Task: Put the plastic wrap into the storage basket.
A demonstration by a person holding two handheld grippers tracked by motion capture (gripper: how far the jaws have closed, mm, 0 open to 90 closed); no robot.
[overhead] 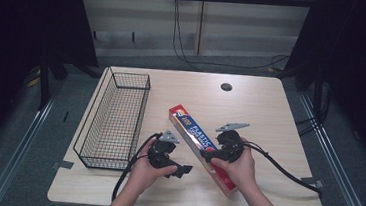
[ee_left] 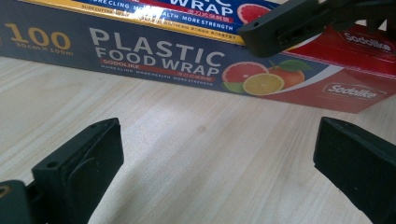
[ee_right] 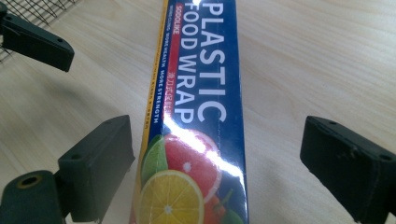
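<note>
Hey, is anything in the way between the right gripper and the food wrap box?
Nothing visible. The right gripper is open, its jaws already on either side of the box, one close beside it, the other well clear. The left gripper sits off to the side.

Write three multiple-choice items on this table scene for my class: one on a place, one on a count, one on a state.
1. Where is the wire basket relative to the food wrap box?
A. To its left
B. To its right
C. On top of it

2. How many boxes lie on the table?
A. Three
B. One
C. Two

3. How does the right claw stand?
A. Shut on the box
B. Shut on nothing
C. Open, jaws either side of the box

Answers: 1 A, since the high view shows the basket at the table's left; 2 B, a single box lies there; 3 C, the right gripper view shows gaps between both jaws and the box.
</note>
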